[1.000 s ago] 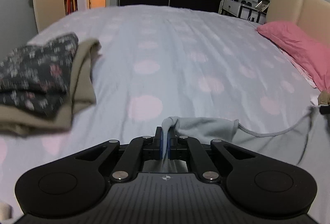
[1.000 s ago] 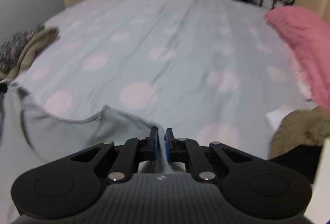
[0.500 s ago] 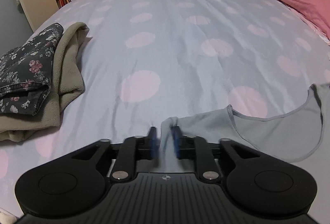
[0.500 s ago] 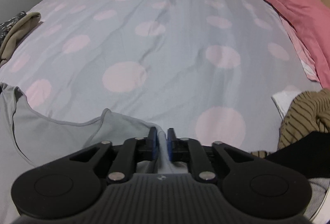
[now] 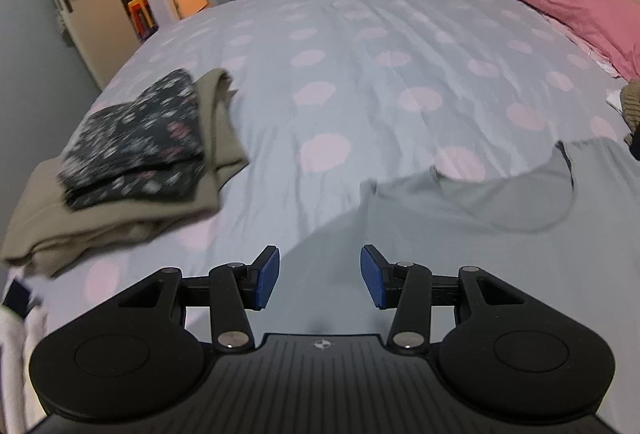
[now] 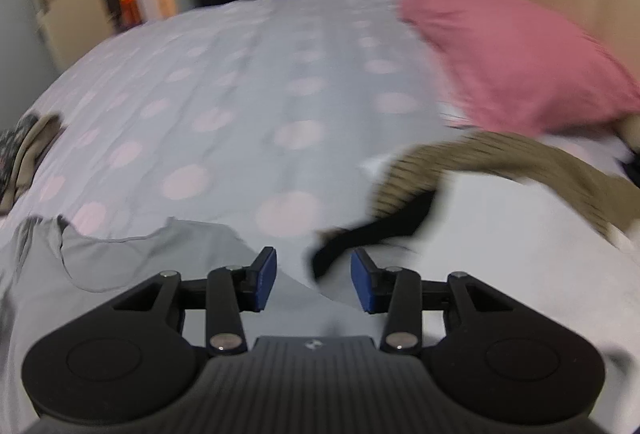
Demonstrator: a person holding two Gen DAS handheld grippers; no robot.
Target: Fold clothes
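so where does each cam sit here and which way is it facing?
Left wrist: on the left gripper, angled down across the bed at the grey top and folded stack; only its own opening, empty jaws show.
Right wrist: on the right gripper, angled down at the unfolded pile and pink pillow; own jaws opening, empty.
Shared: bed, grey top, stack, pillow.

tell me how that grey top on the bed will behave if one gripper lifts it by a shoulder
The grey top looks thin and lies flat with a curling neckline, so it would probably hang limp and bunch. It seems light. Lifted at one point it may drag the spotted bedsheet little. Both grippers' jaws are opening, with nothing clamped.
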